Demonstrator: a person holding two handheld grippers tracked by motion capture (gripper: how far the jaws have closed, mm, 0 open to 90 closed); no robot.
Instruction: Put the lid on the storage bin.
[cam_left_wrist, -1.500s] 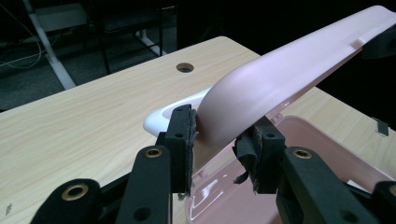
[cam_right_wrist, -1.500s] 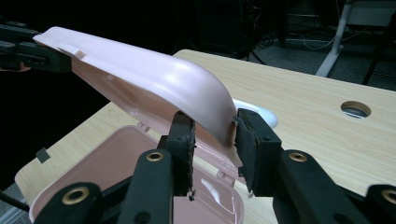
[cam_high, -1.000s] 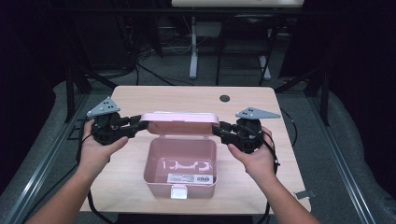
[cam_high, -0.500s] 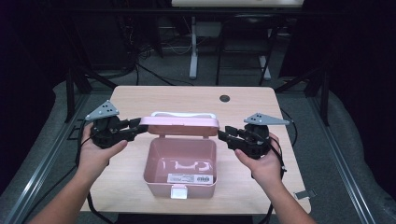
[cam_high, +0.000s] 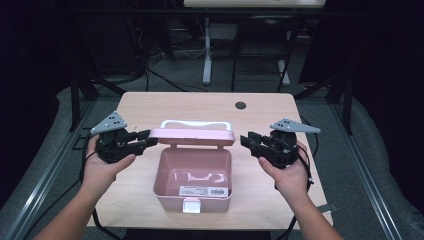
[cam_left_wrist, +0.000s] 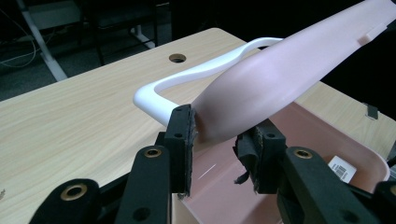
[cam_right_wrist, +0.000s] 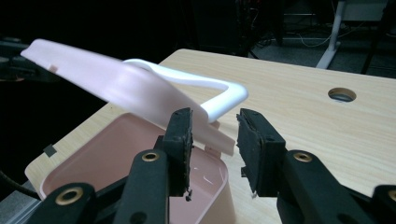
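Observation:
An open pink box (cam_high: 167, 192) stands at the table's front middle. Its pink lid (cam_high: 192, 134) with a white handle (cam_high: 196, 123) is raised over the box's back edge. My left gripper (cam_high: 148, 140) is shut on the lid's left end; in the left gripper view the lid (cam_left_wrist: 289, 65) runs out from between its pads (cam_left_wrist: 184, 135). To the right, my right gripper (cam_high: 246, 140) stands open and a short way off the lid's right end. The right gripper view puts the lid's corner (cam_right_wrist: 212, 135) just beyond that gripper (cam_right_wrist: 215, 140), over the box (cam_right_wrist: 116, 154).
The wooden table (cam_high: 150, 107) has a round cable hole (cam_high: 240, 105) at the back right. A white label (cam_high: 207, 191) lies inside the box and a white latch (cam_high: 191, 205) hangs on its front. Metal rails and dark floor flank the table.
My right gripper has let go of the lid's right end, opened and drawn back to the right. The left gripper still holds the lid up.

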